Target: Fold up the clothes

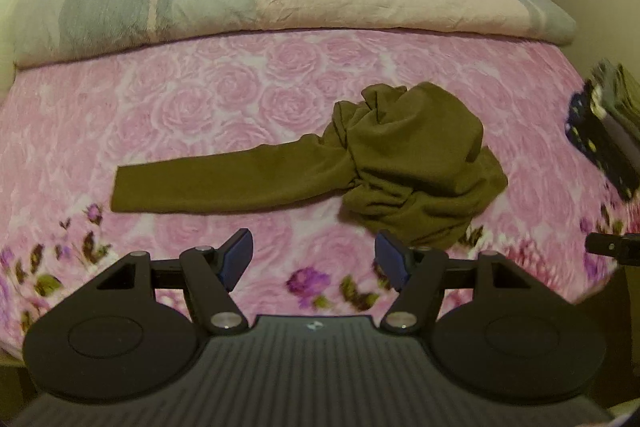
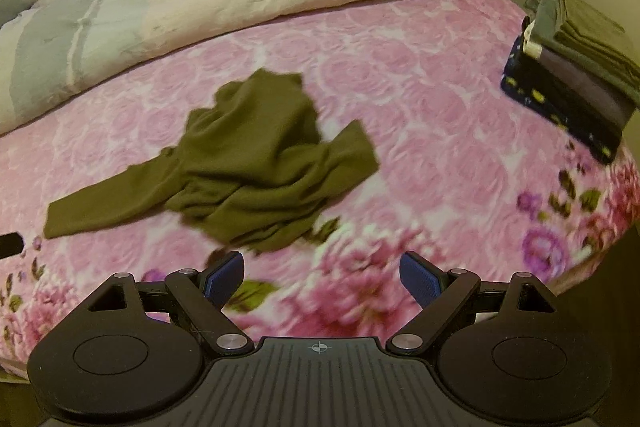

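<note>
Right wrist view: crumpled olive-green knit garment (image 2: 240,163) unfolded ahead of wide, empty right tool (image 2: 322,277); folded clothes stack (image 2: 576,75) far right, done.

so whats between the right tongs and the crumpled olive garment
Nothing but bare pink floral bedspread. In the right wrist view the right tongs stand open and empty just short of the olive garment, with only a narrow strip of cover between.
</note>
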A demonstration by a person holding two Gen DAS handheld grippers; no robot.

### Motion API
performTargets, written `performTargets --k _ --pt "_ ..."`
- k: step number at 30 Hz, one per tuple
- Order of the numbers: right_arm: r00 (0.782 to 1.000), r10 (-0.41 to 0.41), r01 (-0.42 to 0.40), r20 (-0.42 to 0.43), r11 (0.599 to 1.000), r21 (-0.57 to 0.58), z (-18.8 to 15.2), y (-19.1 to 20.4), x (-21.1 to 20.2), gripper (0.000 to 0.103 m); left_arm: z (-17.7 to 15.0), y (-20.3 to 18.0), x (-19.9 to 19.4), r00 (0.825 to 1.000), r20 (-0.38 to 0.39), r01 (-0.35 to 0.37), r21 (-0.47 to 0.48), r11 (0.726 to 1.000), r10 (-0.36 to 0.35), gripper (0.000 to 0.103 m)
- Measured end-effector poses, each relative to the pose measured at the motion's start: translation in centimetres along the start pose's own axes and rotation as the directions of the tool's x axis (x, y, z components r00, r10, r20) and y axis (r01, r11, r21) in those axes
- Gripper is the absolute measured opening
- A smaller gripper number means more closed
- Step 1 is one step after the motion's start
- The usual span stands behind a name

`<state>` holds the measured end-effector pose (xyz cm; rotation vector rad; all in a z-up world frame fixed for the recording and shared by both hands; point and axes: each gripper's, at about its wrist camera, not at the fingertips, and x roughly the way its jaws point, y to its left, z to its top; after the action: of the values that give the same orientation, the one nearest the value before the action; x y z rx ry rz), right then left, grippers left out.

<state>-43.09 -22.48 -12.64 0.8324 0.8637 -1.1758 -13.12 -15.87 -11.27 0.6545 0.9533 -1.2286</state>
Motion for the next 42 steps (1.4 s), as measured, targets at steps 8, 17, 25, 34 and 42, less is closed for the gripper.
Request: performTargets --k 8,17,25,34,42 --pt "0.999 -0.006 0.003 -0.045 0.997 -0.079 6.1 -7.8 5.6 0.088 -0.6 -3.1 4.2 0.995 -0.064 -0.082 -0.187 0.979 0.072 0.064" --pt "0.983 0.043 -0.061 -0.181 0.993 -0.096 8.4 -11.4 13.8 0.088 -4.7 -3.7 8.9 0.975 -0.203 -0.149 -0.286 0.946 0.093 0.064" --pt "0.970 0.095 -0.104 -0.224 0.994 -0.026 7.9 -12.4 20.8 0.088 -5.8 -3.4 13.6 0.977 -0.200 -0.133 -0.293 0.947 0.075 0.064" --pt "0.975 0.156 -0.131 -0.158 0.979 0.158 8.4 -15.1 25.1 0.087 -6.0 -4.0 18.9 0.980 -0.198 -0.066 -0.322 0.944 0.001 0.064" --pt "0.969 0.236 -0.216 -0.077 0.955 0.202 8.3 -14.9 27.6 0.072 -5.8 -4.4 22.2 0.982 -0.083 0.112 -0.458 0.882 -0.167 0.064"
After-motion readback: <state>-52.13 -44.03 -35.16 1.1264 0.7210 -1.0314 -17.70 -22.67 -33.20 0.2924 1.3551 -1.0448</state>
